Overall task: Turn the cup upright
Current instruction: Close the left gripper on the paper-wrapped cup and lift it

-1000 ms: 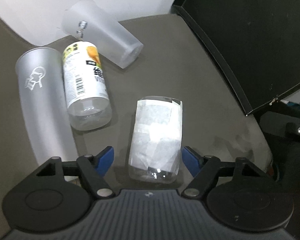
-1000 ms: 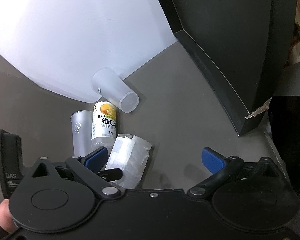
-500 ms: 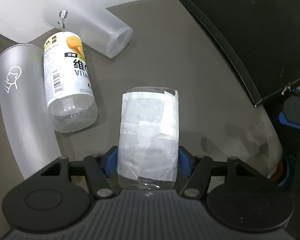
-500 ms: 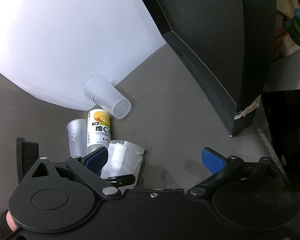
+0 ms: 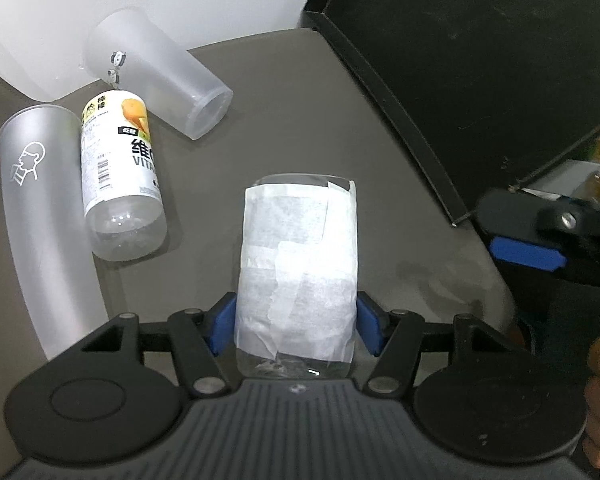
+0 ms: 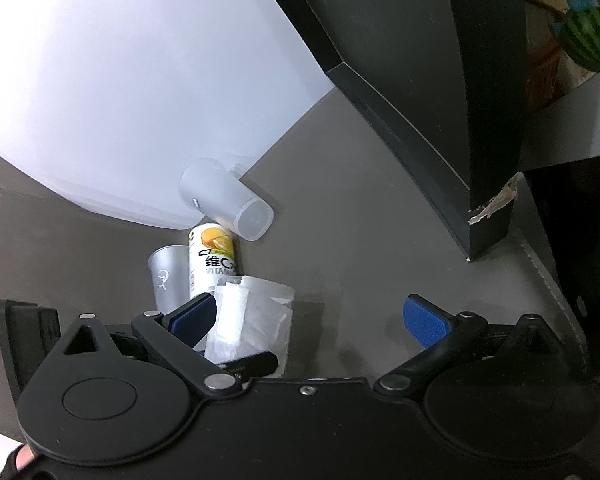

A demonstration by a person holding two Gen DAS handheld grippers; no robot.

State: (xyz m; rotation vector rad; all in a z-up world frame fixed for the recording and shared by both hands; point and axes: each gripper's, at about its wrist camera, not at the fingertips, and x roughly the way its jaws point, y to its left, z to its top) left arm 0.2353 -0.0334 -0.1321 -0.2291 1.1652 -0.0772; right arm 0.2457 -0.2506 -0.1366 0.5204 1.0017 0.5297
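Observation:
A clear glass cup wrapped in white paper tape [image 5: 296, 276] sits between the blue pads of my left gripper [image 5: 296, 324], which is shut on its base end. It points away from me over the grey table [image 5: 300, 120]. The same cup [image 6: 256, 320] shows in the right wrist view, tilted up off the table. My right gripper [image 6: 312, 320] is open and empty, to the right of the cup. Its blue pad [image 5: 528, 252] shows at the right in the left wrist view.
A frosted cup [image 5: 156, 76] lies on its side at the back by the white wall. A vitamin drink bottle [image 5: 120, 176] and another frosted cup [image 5: 40, 208] lie at the left. A black box [image 5: 480, 60] stands at the right.
My left gripper closed from open onto the taped cup and has lifted and tilted it. The right gripper drew back and stayed open.

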